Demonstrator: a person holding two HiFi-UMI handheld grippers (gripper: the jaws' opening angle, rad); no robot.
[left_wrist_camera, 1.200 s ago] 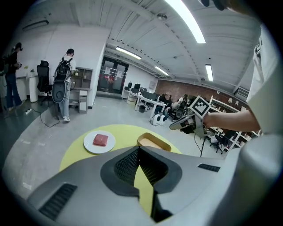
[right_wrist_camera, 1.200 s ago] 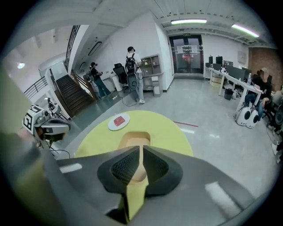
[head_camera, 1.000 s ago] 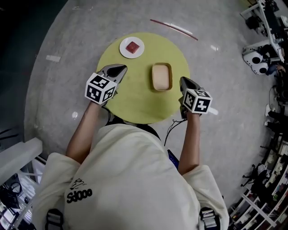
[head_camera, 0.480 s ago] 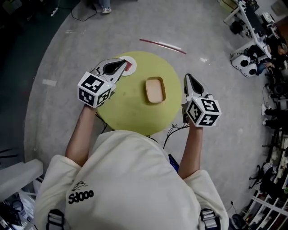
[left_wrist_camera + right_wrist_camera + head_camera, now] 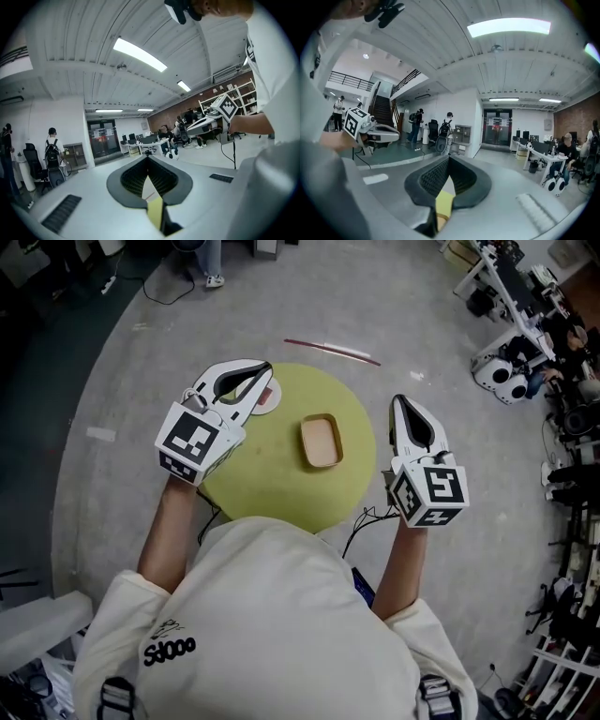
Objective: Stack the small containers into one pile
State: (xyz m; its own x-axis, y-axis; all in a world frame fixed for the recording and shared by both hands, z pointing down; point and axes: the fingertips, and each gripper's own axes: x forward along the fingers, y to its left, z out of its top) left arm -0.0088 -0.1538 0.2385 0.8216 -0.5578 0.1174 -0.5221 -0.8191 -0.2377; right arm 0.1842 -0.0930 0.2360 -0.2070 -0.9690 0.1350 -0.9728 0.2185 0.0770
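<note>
A tan rectangular container [image 5: 322, 441] sits in the middle of the round yellow-green table [image 5: 281, 493]. A small white round container [image 5: 266, 399] with something red in it lies at the table's far left, partly hidden behind my left gripper [image 5: 267, 366]. That gripper is held high above the table's left side, shut and empty. My right gripper [image 5: 397, 399] hangs beyond the table's right edge, also shut and empty. Both gripper views look level across the room: the left gripper [image 5: 147, 157] and the right gripper [image 5: 449, 157] show closed tips and neither container.
A thin red-and-white strip [image 5: 333, 350] lies on the grey floor beyond the table. A dark cable [image 5: 367, 517] trails off the table's near right. Equipment and racks [image 5: 511, 367] line the right side. People stand [image 5: 446, 126] in the room's background.
Both grippers have risen well above the table and stayed shut. The left one now covers part of the white round container. The view has shifted, and the table looks smaller.
</note>
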